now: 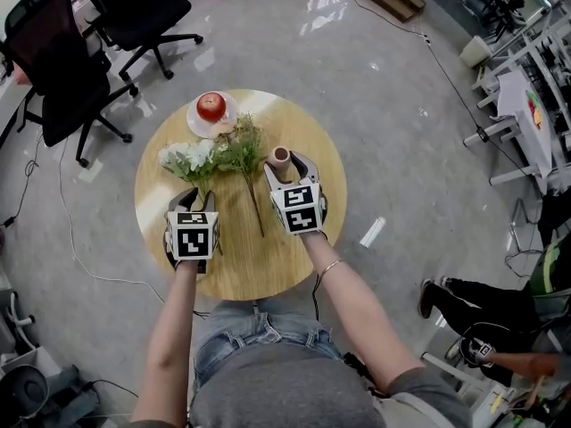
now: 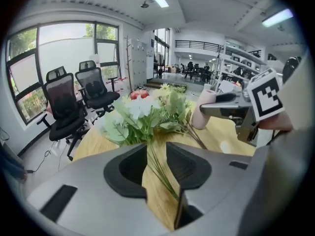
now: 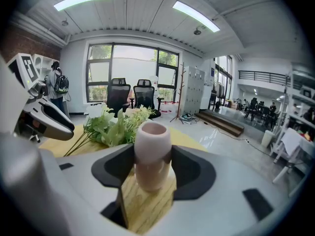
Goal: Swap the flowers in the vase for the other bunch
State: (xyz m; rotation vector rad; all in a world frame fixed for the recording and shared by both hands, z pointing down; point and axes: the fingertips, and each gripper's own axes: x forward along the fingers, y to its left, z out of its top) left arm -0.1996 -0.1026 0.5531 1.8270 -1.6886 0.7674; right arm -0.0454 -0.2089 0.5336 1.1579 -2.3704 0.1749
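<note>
The right tool (image 1: 287, 169) is closed on the pink vase (image 1: 280, 156), with a pad against each side. The vase stands upright on the round wooden surface (image 1: 241, 270). The left tool (image 1: 194, 200) has its jaws apart, and the thin stems of the white-flowered bunch (image 1: 189, 159) lie loose between them on the surface. A leafy green bunch (image 1: 241, 145) lies between the two tools, its long stem pointing towards the person. Beyond the flowers, a red apple (image 1: 211, 106) sits on a white plate (image 1: 198, 125).
</note>
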